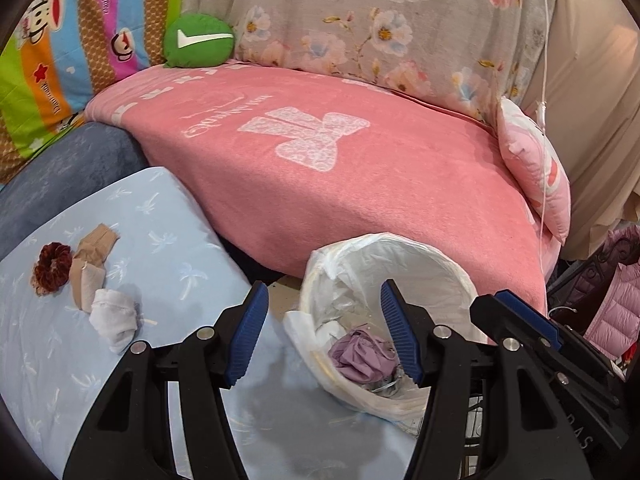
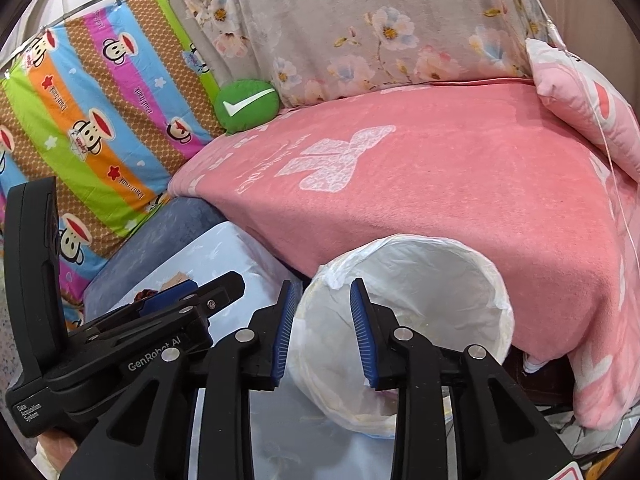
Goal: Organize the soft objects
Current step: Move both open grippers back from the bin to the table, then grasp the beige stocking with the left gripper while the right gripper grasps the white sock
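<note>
On the light-blue patterned cushion (image 1: 168,216) lie a dark red scrunchie (image 1: 52,268), a pair of beige socks (image 1: 90,264) and a white sock (image 1: 114,316). To their right stands a bin with a white plastic liner (image 1: 420,256), and a crumpled purple cloth (image 1: 360,354) lies inside it. My left gripper (image 1: 324,336) hangs open over the bin's left rim with nothing between its fingers. My right gripper (image 2: 325,334) is open and empty too, in front of the bin (image 2: 432,280). In the left wrist view the right gripper (image 1: 500,304) sits just right of the bin.
A pink blanket (image 1: 340,168) covers the sofa seat behind the bin. A green round cushion with a white tick (image 1: 198,40) leans at the back left. A pink pillow (image 1: 536,168) stands at the right, with a pink puffer jacket (image 1: 616,304) beyond.
</note>
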